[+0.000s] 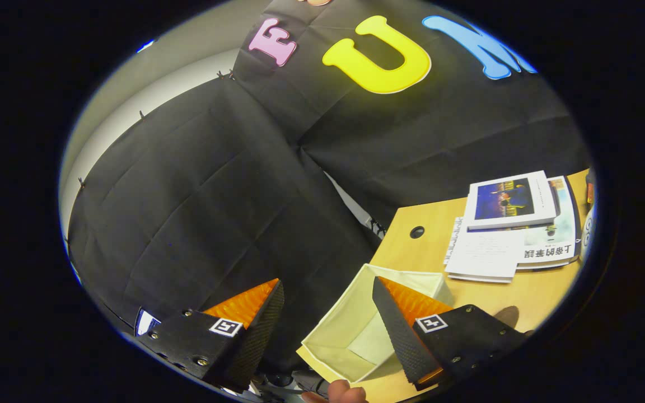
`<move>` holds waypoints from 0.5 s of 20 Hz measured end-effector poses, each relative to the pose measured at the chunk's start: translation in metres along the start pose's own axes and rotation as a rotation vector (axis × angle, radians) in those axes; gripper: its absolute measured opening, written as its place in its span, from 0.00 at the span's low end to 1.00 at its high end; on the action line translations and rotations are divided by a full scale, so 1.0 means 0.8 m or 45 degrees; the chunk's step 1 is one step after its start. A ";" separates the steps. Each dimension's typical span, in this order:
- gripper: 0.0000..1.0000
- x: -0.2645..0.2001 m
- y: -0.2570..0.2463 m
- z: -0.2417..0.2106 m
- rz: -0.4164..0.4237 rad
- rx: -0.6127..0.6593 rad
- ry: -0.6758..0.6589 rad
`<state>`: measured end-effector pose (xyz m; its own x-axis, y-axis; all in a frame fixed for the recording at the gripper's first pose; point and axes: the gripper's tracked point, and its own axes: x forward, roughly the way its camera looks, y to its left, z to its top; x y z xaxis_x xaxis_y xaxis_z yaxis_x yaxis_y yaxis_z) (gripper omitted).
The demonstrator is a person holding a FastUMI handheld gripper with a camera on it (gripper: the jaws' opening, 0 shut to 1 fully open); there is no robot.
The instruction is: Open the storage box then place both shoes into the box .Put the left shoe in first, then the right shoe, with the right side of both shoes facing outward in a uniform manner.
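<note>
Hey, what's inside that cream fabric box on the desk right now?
The storage box is open and no shoes show on the bare lining. The gripper is open; its right finger covers the box's right side, so that part is hidden.

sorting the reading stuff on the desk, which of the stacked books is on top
The book with the dark blue night picture on its cover tops the stack; the white-covered books lie under it, beyond the open tool and the storage box.
</note>
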<state>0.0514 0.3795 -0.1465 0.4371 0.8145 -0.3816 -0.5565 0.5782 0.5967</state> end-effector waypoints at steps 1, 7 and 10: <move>0.96 -0.014 -0.010 -0.001 -0.024 0.014 -0.008; 0.96 -0.077 -0.084 -0.010 -0.208 -0.025 -0.075; 0.96 -0.102 -0.116 -0.020 -0.287 -0.029 -0.090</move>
<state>0.0561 0.2606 -0.1820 0.6000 0.6596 -0.4528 -0.4546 0.7468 0.4854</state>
